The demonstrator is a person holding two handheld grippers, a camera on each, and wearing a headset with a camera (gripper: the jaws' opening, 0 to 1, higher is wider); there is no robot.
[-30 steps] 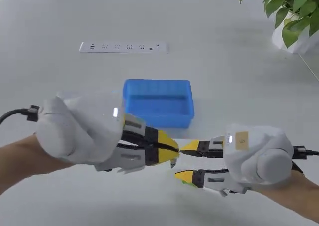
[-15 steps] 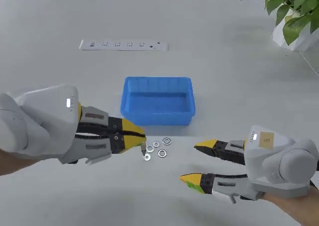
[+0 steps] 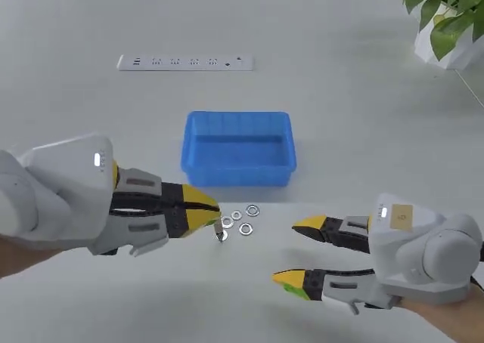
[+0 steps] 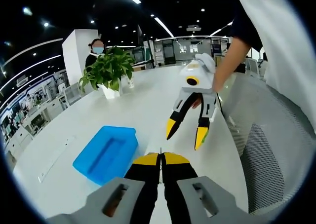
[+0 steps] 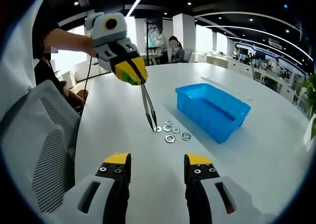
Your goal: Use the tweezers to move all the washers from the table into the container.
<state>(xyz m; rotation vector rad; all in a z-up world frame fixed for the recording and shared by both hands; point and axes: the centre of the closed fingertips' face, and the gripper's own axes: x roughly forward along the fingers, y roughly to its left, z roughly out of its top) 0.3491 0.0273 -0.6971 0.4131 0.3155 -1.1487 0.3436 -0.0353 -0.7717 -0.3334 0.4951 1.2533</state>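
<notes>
Just on the person's side of the blue container [image 3: 238, 178], five or so small metal washers [image 3: 240, 220] lie loose in a tight cluster on the white counter [image 3: 340, 94], apart from the container's near wall. The container itself sits open-topped, and no washer can be made out inside it.

To the left of the cluster, the left hand-held gripper [image 3: 210, 209] has its yellow-tipped jaws pressed together on a pair of tweezers [image 5: 147, 103]. The right gripper view shows the tweezers slanting down from those jaws, with their points meeting the counter at the washer nearest that hand-held gripper. Whether the points have hold of that washer is too small to tell.

To the right of the washers and farther from the container, the right hand-held gripper [image 3: 287, 251] hovers with its jaws spread wide and nothing between them. It points toward the cluster.

Beyond the container, on its far side, a white power strip [image 3: 185, 62] lies flat on the counter. A leafy green plant [image 3: 446, 18] in a white pot stands well off past the container's far right corner.
</notes>
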